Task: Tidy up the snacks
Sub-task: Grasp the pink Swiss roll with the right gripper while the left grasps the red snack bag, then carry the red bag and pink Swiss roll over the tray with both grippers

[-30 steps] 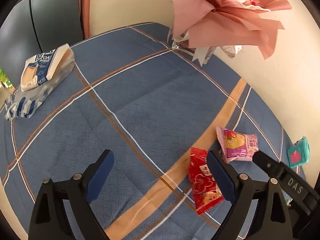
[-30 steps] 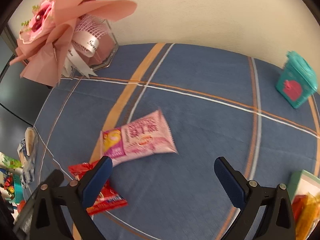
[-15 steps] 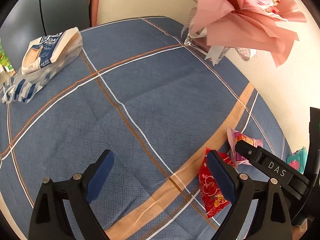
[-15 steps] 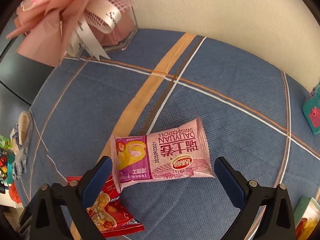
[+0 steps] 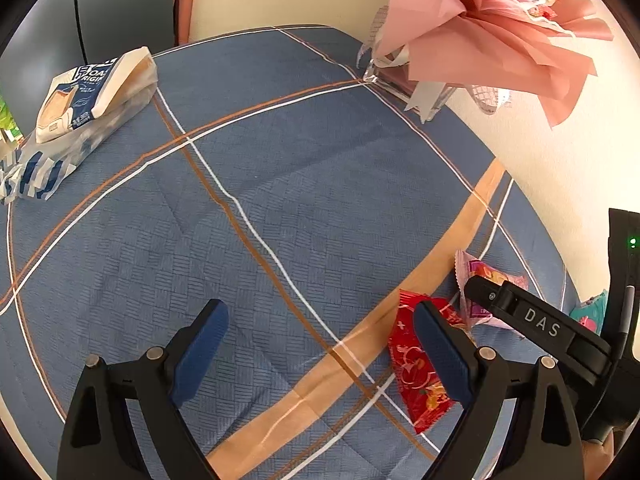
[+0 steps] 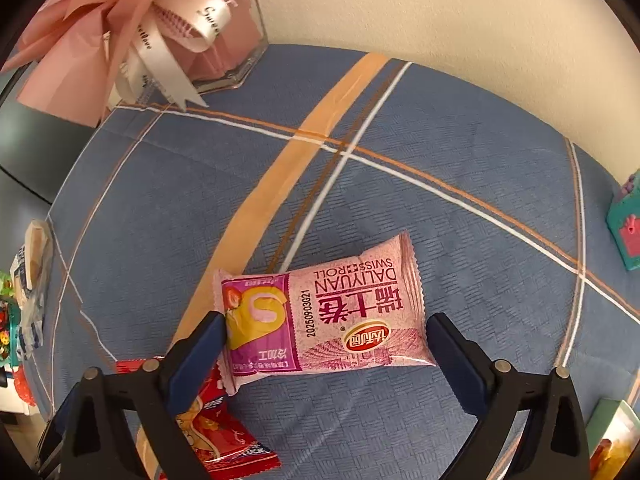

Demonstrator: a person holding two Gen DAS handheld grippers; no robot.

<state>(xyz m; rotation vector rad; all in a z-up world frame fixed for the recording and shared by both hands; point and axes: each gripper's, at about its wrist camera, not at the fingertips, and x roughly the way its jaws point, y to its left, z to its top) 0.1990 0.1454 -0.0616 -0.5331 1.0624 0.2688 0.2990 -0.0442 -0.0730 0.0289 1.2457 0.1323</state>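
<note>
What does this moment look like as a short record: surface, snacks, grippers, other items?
surface: blue plaid tablecloth
pink snack pack: flat on the cloth, between the open fingers of the right gripper
red snack pack: flat, beside the pink one
left gripper: open, holding nothing
other items: bread bag, pink bouquet, teal box

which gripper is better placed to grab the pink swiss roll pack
Right. The right gripper has its open jaws straddling the pink Swiss roll pack. The left gripper is open over bare tablecloth, with the pack off beyond its right jaw.
</note>
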